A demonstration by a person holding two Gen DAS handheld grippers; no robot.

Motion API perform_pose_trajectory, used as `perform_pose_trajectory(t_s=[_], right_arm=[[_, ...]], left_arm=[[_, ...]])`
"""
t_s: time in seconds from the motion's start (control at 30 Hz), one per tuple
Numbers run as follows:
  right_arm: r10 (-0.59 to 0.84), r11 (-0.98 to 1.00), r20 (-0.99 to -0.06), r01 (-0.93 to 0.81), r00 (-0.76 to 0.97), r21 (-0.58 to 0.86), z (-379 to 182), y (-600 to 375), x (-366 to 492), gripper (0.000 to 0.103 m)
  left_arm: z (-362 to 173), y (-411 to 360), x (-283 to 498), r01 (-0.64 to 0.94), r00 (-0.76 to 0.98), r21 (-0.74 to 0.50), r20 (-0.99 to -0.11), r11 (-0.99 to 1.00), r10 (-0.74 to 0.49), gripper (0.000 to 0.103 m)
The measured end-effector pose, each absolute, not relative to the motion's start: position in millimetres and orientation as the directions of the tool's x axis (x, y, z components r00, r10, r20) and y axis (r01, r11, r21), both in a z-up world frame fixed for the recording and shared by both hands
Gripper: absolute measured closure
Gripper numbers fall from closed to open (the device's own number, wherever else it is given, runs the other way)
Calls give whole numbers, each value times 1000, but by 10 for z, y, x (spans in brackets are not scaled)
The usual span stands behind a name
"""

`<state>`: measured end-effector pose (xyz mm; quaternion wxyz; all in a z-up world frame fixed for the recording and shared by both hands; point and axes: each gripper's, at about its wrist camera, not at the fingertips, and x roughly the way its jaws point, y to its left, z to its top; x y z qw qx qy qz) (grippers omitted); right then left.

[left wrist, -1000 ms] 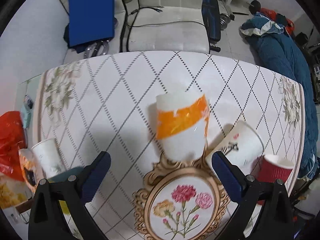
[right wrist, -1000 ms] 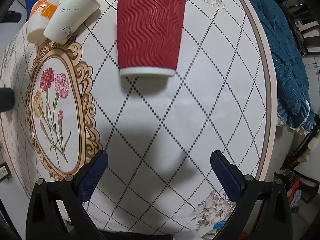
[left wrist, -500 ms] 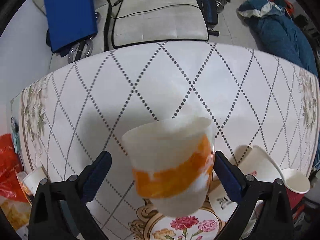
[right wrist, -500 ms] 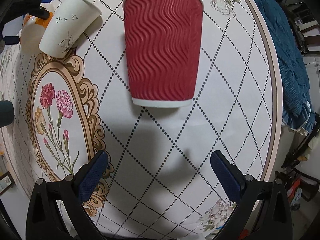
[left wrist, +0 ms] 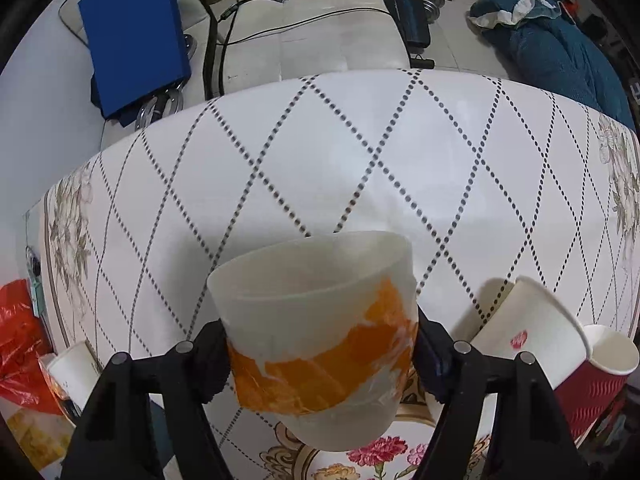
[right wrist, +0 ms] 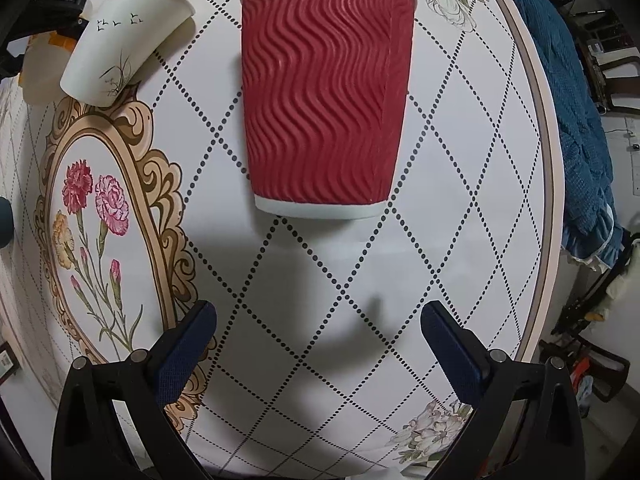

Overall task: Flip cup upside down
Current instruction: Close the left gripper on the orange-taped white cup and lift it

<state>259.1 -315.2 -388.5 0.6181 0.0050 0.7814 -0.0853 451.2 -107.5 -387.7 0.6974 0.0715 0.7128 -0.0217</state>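
Left wrist view: the left gripper has its jaws closed on a white plastic cup with an orange band, one black finger pressed against each side of the cup wall. The cup occupies the lower centre of the frame. It is translucent white, tapering toward the base; the orange band wraps its middle and is torn and uneven along the upper edge. The mouth faces up and away from the camera, and the base points toward the lower edge of the frame. Whether the base touches the tabletop cannot be told.

The table carries a white cloth with dotted diamond lines, grey floral corners and a gold-framed carnation medallion at the bottom of the frame. At lower right, a white paper cup with a red mark lies tilted, just beside a red corrugated cup. At lower left stands another white paper cup, near an orange plastic bag. A blue panel leans in the upper left, beyond the table.

Right wrist view: the right gripper has its jaws wide apart, holding nothing, over bare cloth at the bottom of the frame. The red corrugated cup fills the upper centre, well apart from the fingertips; its wavy ribbed wall ends in a white ring. A white paper cup printed with birds and grass lies tilted at upper left.
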Motion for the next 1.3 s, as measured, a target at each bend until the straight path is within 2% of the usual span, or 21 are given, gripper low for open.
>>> perform_pose_trajectory(t_s=[0.4,0.77,1.0,1.3], right_arm=[[-80,995,-976,49,-204,-92,-3752,-2980,2200,0],[-64,998,-987,15,-146,-67,-3336,-2714,1691,0],[-54,998,-989,10,-138,-56,-3152,-2621,1242,0],[-29,998,-978,50,-204,-40,-3424,-2673,773,0]], left_arm=[[-3380,-971,3759,103,-3,66,-998,992,67,30],[-2984,-842,2555,90,-39,-11,-999,996,-7,30],[-3033,-841,1970,116,-79,-30,-997,993,-21,30],[-3466,-741,1501,111,-170,-34,-985,993,-15,30]])
